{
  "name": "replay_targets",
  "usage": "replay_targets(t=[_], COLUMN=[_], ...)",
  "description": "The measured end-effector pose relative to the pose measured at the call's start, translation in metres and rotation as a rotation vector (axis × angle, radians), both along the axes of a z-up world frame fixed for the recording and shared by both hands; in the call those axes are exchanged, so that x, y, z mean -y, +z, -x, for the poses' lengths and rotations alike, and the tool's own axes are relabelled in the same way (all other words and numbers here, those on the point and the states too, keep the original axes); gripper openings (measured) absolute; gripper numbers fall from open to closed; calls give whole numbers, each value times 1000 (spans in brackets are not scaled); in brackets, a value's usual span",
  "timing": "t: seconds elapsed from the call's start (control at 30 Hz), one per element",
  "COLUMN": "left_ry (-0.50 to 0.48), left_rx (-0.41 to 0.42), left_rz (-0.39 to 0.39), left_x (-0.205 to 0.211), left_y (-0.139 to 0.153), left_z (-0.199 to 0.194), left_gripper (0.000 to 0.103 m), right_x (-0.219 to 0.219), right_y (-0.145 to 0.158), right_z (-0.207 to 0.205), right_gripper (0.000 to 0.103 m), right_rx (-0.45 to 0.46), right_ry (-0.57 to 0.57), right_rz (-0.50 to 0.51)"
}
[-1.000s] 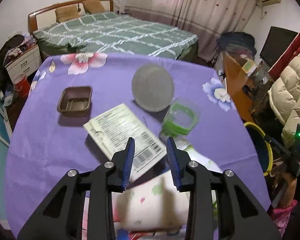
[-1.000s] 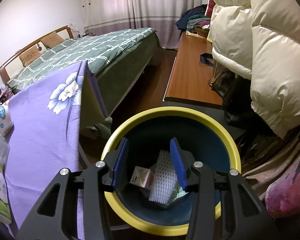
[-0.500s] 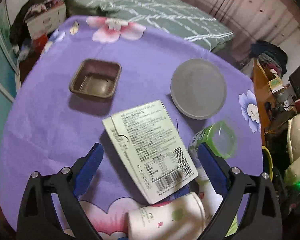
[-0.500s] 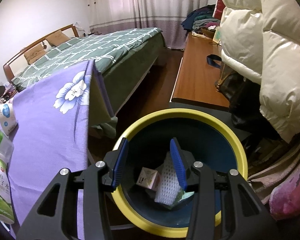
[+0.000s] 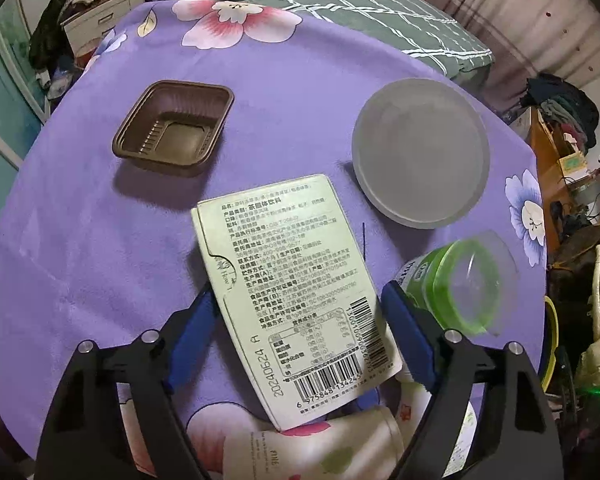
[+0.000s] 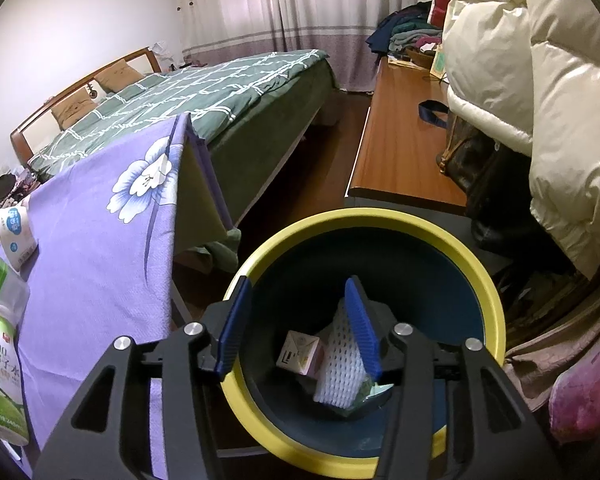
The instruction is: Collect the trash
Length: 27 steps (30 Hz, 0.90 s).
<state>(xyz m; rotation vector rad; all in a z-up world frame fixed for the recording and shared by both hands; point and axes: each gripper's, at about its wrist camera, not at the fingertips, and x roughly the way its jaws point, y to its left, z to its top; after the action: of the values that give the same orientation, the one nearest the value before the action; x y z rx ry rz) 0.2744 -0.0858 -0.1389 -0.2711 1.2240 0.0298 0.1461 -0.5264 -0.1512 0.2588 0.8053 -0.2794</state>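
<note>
My left gripper (image 5: pixel 296 332) is open, its blue fingers straddling a flat pale green carton (image 5: pixel 288 276) with a barcode, lying on the purple flowered tablecloth (image 5: pixel 80 240). Around it lie a brown plastic tray (image 5: pixel 174 130), a round frosted lid (image 5: pixel 420 152), a green bottle under a clear cup (image 5: pixel 456 284) and a white floral pack (image 5: pixel 312 448). My right gripper (image 6: pixel 300 324) is open and empty above the yellow-rimmed dark bin (image 6: pixel 488 292), which holds a white foam net (image 6: pixel 340 364) and a small carton (image 6: pixel 300 354).
The table's right edge (image 6: pixel 168 216) hangs beside the bin. A coconut-water bottle (image 6: pixel 2 376) and a small white pack (image 6: pixel 16 232) lie near that edge. A bed (image 6: pixel 220 92), a wooden bench (image 6: pixel 400 132) and a cream puffer jacket (image 6: pixel 540 100) surround the bin.
My left gripper opened wide and dropped down over the barcode carton, which now lies between its fingers. My right gripper drew slightly back from the bin, still open.
</note>
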Motion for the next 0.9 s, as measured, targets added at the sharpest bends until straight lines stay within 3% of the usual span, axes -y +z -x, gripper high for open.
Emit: replay_targets(t=[0.37,0.6,0.67,0.8,0.9], left_ry=[3,-32,-62,-108,-127], left_rx=[-6,-39,-18,-14,30], left_rz=[-6,-28,-36,-3,-21], left_x=[11,23,26,19,12], left_y=[0,-12,-9,-4,8], left_z=[-3,-4,-5,-4,3], left_gripper=[81,89,79,76,75], right_x=[-2,-2,-2,1,4], right_y=[-3,-3,-2,-4,-4], right_z=[3,4,4,7,10], right_gripper=[47,47,48,48,48], right_rx=[1,-1,-1,0,2], right_ry=[13,14,14,5,-5], right_rz=[-3,-5,-6,-12,-16])
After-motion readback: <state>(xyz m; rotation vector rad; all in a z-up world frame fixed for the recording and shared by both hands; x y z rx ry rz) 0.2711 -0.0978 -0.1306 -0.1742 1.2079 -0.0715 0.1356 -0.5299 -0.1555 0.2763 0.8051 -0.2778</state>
